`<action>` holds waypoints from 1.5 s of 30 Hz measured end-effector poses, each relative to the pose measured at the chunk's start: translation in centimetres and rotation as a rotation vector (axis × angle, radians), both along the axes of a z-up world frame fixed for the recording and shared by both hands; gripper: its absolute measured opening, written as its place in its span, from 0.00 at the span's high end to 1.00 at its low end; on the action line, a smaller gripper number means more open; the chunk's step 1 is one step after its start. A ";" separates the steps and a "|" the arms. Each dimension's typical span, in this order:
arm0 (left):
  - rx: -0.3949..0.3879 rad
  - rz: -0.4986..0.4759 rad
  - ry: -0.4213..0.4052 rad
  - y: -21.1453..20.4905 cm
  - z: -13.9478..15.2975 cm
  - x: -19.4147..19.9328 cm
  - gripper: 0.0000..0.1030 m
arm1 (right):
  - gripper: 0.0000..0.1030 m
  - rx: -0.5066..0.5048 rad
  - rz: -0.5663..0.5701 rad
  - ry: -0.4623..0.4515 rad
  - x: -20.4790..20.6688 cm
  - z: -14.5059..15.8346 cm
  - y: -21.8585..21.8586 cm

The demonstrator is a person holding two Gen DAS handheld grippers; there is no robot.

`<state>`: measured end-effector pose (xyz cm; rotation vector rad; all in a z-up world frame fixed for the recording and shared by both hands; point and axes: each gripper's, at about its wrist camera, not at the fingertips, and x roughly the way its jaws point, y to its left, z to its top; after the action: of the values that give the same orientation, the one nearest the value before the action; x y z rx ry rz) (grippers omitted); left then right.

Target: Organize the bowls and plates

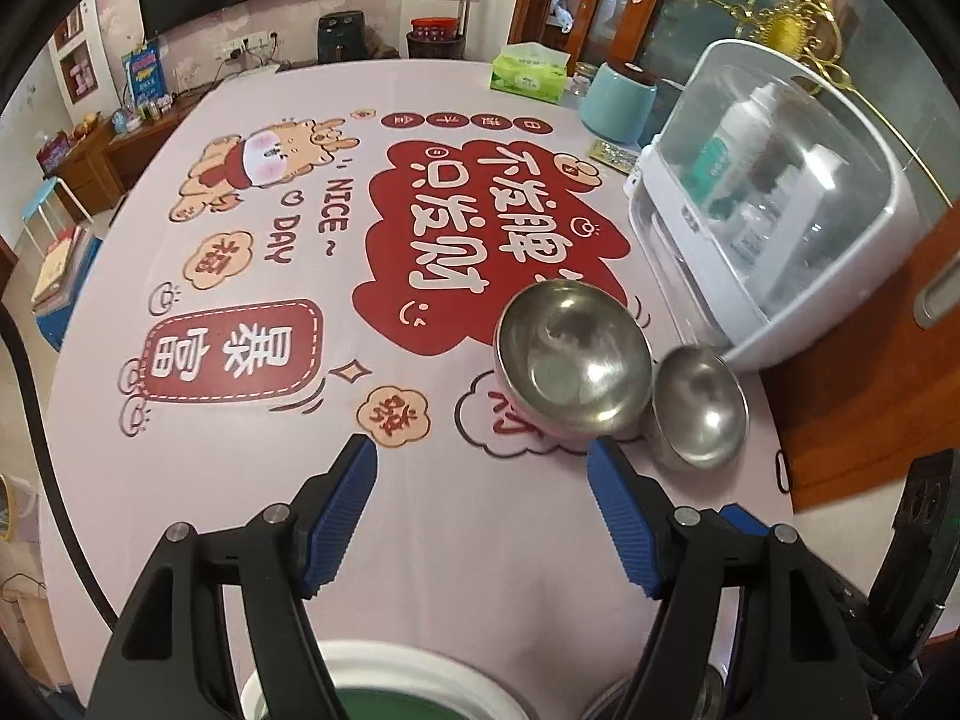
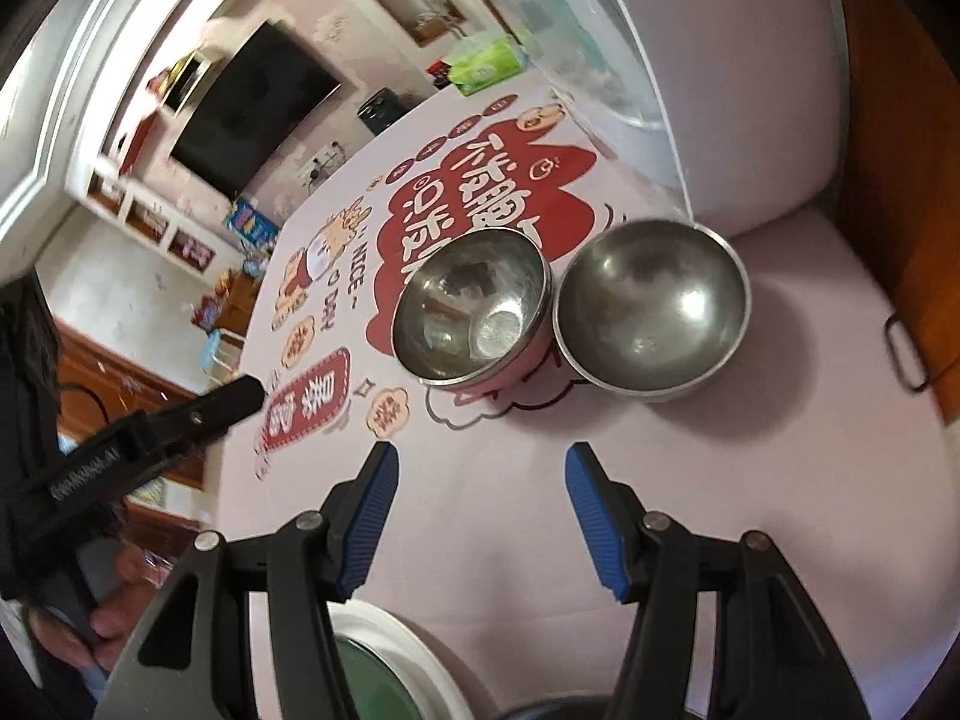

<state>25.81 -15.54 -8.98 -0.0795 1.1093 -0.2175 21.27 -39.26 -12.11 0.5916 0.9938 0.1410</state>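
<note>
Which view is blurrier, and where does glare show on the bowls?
Right wrist view: blurrier, its room and cabinet smeared; glare in the pink bowl and plain bowl. Left wrist view: sharp, fisheye-bent table edge; highlights in both bowls.

The tabletop's printed cloth (image 1: pixel 252 438) reads "NICE DAY" in English, beside large Chinese characters such as "暴富".

Two handheld grippers of black plastic: left gripper (image 1: pixel 482 459) and right gripper (image 2: pixel 482 468), each with fingers (image 1: pixel 339 516) faced in ribbed blue pads, silver pivot screws (image 2: pixel 654 521) on angular linkage arms, pale lettering along one black arm.
</note>
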 end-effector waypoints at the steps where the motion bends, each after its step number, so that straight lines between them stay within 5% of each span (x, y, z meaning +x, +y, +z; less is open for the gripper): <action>1: -0.005 0.004 0.007 0.0 -0.4 0.4 0.31 | 0.44 0.019 -0.014 0.006 0.4 -0.4 -0.1; 11: -0.083 0.022 0.082 0.1 -5.6 3.7 0.31 | 0.44 0.164 -0.151 0.046 2.5 -3.7 -1.3; 27: -0.136 -0.038 0.108 -1.7 -9.1 5.7 0.32 | 0.45 0.293 -0.229 0.059 4.3 -7.1 -1.3; 45: -0.184 -0.095 0.167 -2.6 -11.5 6.6 0.57 | 0.76 0.334 -0.208 0.078 5.9 -8.8 -0.5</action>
<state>32.37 -18.12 -20.50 -0.2118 1.2589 -0.4038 27.14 -39.80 -20.93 1.0080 0.9844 0.1005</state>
